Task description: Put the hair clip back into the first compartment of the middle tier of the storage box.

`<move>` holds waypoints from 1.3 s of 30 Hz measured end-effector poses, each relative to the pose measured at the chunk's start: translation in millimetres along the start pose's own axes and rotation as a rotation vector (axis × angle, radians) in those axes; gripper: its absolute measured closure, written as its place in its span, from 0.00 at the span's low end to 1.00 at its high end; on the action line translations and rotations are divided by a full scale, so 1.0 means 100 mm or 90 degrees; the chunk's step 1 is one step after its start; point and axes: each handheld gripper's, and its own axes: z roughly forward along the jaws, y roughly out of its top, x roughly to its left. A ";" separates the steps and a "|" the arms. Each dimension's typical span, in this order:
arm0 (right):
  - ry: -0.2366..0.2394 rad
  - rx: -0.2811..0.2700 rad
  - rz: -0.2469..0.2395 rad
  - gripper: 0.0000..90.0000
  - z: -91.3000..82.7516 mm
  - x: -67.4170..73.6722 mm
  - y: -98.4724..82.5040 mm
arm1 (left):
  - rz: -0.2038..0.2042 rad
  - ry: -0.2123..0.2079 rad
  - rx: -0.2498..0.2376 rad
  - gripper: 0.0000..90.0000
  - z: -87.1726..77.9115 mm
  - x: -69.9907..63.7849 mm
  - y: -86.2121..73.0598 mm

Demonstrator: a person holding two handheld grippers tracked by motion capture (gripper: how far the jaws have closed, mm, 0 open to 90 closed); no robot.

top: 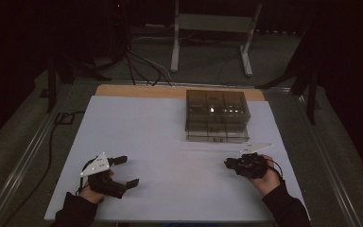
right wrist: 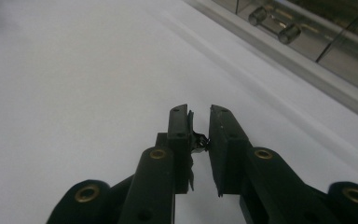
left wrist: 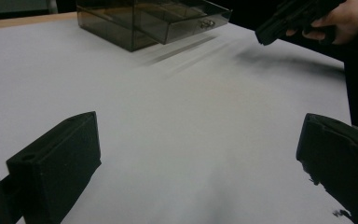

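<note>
Hands come in from the near edge of the table, one at each near corner, both in dark sleeves. The left hand grips the left gripper low over the near left corner, its grey three-cornered plate tilted upward; its jaws stand wide apart with only bare tabletop between them, as the left gripper view shows. The right hand holds the right gripper near the right edge, pointing leftward across the table; in the right gripper view its jaws are drawn close, a narrow slit left between them, gripping nothing I can make out. The jaw blocks are matte black, flat-faced and square-cut, with brass-coloured rivets at the linkage.

A smoky, see-through plastic box sits toward the far edge, right of centre, divided into compartments, with a small clear handle on its front. The tabletop is a smooth, pale sheet; a strip of bare wood shows along its far edge.
</note>
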 end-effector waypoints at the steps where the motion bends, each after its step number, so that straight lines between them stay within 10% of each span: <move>1: 0.000 0.000 0.000 0.87 0.00 0.00 0.00 | -0.001 0.000 0.000 0.01 0.00 0.00 0.00; 39: 0.012 -0.028 -0.041 0.87 -0.12 0.11 0.48 | 0.005 -0.001 -0.001 0.01 0.00 -0.01 0.01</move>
